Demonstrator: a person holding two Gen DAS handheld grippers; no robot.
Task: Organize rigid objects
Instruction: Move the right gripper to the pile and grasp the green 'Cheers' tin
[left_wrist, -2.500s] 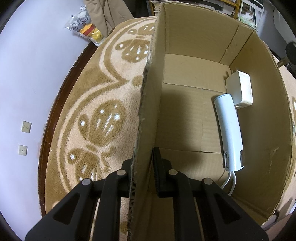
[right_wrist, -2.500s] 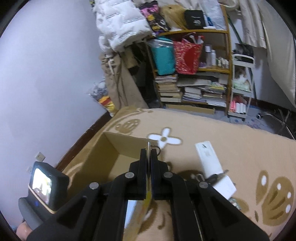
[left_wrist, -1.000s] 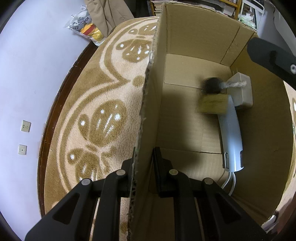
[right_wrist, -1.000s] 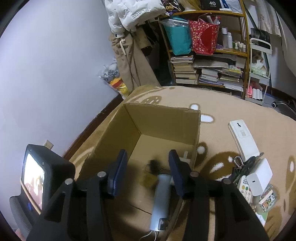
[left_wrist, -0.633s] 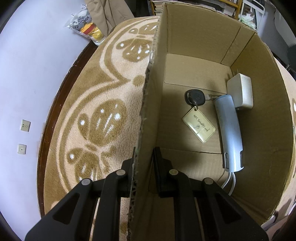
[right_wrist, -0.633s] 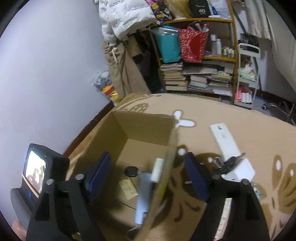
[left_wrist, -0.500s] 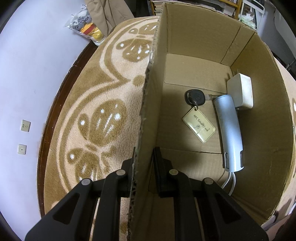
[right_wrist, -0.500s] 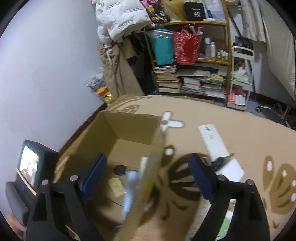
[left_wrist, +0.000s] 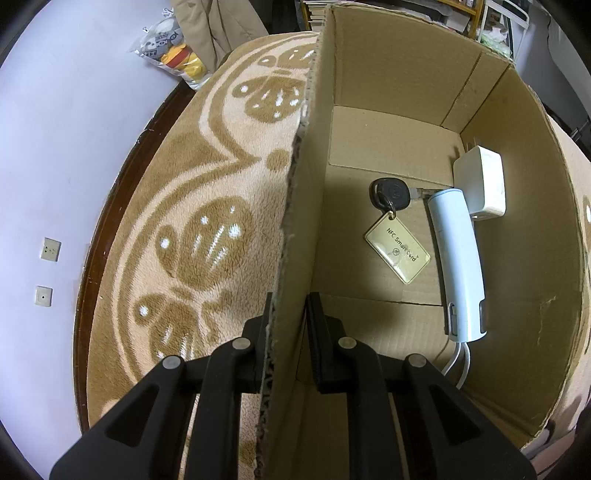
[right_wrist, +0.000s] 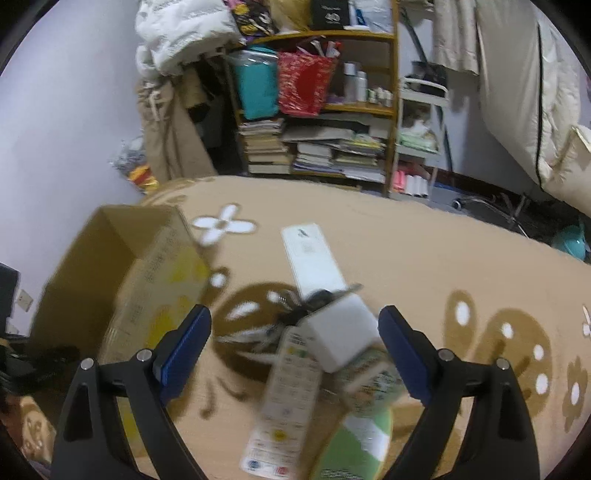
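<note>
Left tool clenched on box wall; right tool released, just widened, empty: centre over cube, then clamp.

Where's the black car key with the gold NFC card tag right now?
In the left wrist view, the black car key lies on the floor of the cardboard box, its gold card tag trailing nearer the camera, just left of the pale blue handset.
</note>
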